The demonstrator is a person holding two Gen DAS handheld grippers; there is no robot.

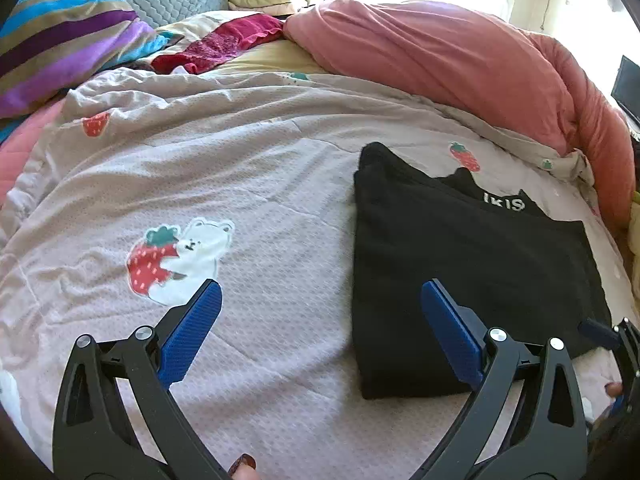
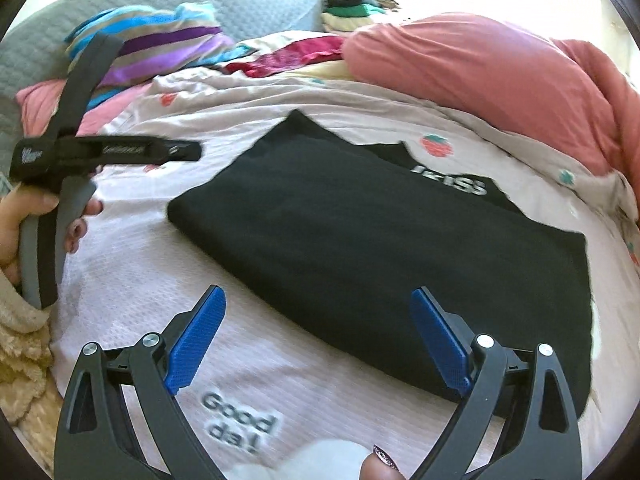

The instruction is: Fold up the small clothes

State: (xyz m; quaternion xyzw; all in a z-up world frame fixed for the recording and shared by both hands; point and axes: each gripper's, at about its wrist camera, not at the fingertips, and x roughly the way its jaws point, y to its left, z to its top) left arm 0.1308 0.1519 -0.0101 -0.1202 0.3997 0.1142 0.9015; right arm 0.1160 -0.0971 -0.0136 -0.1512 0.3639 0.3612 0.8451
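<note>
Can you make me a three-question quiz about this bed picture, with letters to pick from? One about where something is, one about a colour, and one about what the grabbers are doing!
1. Where does the black garment lie?
A. On the strawberry-print quilt
B. On the striped pillow
C. On the floor

2. What colour are the gripper pads?
A. Red
B. Blue
C. Green

3. How are the left gripper and the right gripper?
A. Both shut on the garment
B. One open, one shut
C. Both open, holding nothing

Answers:
1. A, the folded black cloth rests flat on the pale quilt with its strawberries.
2. B, both wrist views show blue textured pads on black fingers.
3. C, in each view the fingers stand wide apart with no cloth between them.
</note>
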